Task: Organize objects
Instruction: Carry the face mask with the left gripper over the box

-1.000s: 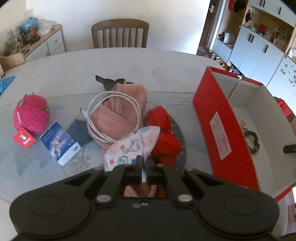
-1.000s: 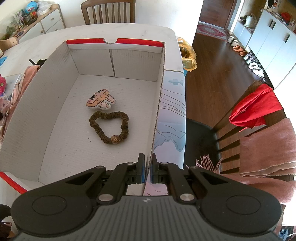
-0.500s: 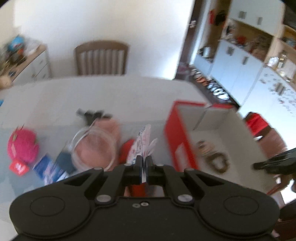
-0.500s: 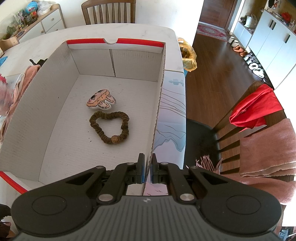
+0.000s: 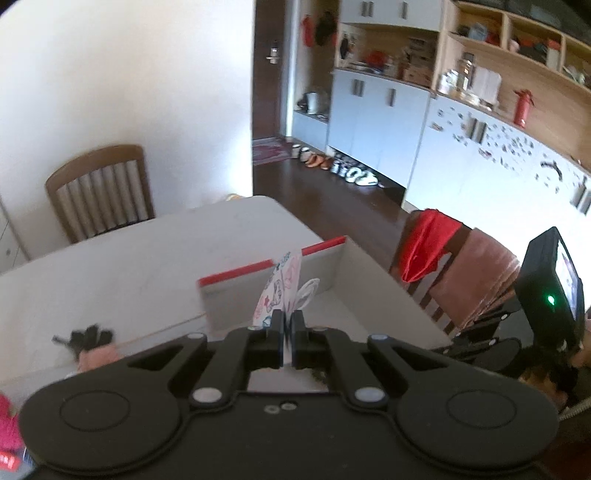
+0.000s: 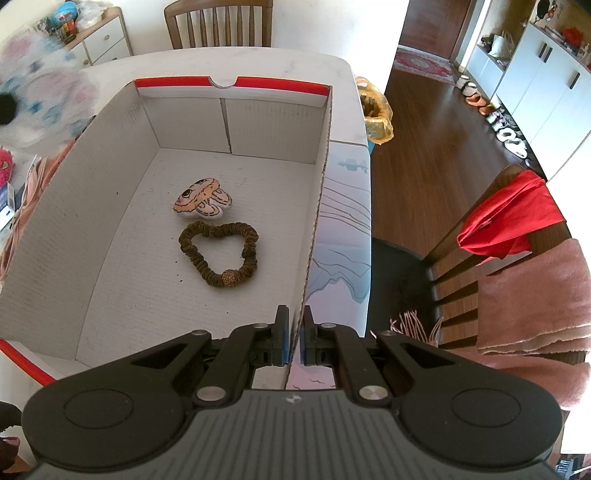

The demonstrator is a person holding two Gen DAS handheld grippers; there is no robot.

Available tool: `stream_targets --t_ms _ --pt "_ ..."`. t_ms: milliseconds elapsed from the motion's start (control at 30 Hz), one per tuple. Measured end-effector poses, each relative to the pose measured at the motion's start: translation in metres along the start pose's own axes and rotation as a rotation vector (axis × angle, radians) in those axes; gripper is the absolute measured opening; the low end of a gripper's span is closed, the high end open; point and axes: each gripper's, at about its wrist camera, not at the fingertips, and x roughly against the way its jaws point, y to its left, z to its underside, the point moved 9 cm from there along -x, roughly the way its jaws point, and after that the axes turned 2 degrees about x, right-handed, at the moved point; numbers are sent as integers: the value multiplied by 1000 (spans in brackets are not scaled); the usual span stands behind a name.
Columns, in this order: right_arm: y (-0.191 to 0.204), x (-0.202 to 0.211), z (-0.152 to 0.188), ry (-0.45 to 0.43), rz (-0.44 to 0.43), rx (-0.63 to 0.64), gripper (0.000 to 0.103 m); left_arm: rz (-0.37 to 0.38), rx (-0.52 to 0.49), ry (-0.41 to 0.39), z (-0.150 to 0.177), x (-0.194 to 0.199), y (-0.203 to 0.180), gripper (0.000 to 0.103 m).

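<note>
Lifted off the table pile since a second ago, white cartoon-print pouch (image 5: pixel 282 291), pinched upright in left gripper (image 5: pixel 287 332), over cardboard box (image 6: pixel 122 206); right gripper (image 6: pixel 293 332) clamping box's right wall

Right gripper (image 6: pixel 293 325) clamped on the cardboard box (image 6: pixel 314 229) wall, brown scrunchie (image 6: pixel 218 252) and plush toy (image 6: pixel 201 198) inside

White table (image 6: pixel 295 62) carries the work area. Wooden slat-back chair (image 6: pixel 218 22) stands at 12 o'clock against a pale wall. Second chair (image 6: pixel 491 236) at 3 o'clock, draped with a red garment (image 6: pixel 513 218) and a pink fringed blanket (image 6: pixel 535 299). Yellow bag (image 6: pixel 375 118) sits beside the table at 1 o'clock. Shoes (image 5: pixel 340 166) line the dark floor before white cabinets (image 5: pixel 380 122). Open shelves (image 5: pixel 491 48) above hold assorted items.
</note>
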Motion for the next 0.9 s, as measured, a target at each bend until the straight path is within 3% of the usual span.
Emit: stream_targets --t_ms 400,900 --pt "-1 0 1 -1 -6 6 5 19 -155 60 -9 -74 -55 1" --pt "-1 0 0 -1 -8 4 5 12 -217 158 13 -138 -73 1"
